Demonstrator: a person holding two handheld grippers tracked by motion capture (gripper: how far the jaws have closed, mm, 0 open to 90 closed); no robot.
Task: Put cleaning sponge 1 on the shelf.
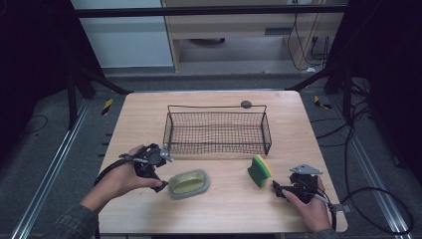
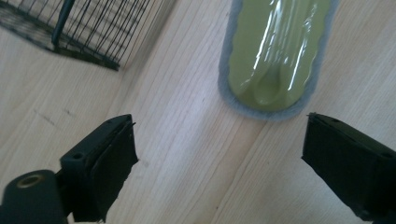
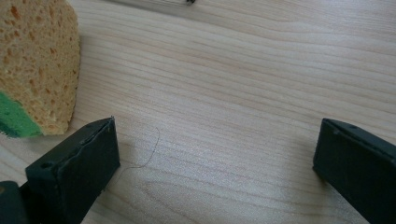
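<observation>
Here the left claw, jaws spread wide & empty, sits just beside the soap dish, whose long axis points away from it. The right claw, also wide open & empty, has the sponge just off its left jaw, prob. not touching.

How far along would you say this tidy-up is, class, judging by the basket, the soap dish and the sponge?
Done: nothing yet; the wire basket holds nothing. In hand: nothing gripped; the left gripper is open just short of the green soap dish, and the right gripper is open beside the sponge, which stands on edge on the table. Left, if the basket is the goal: probably both items.
</observation>
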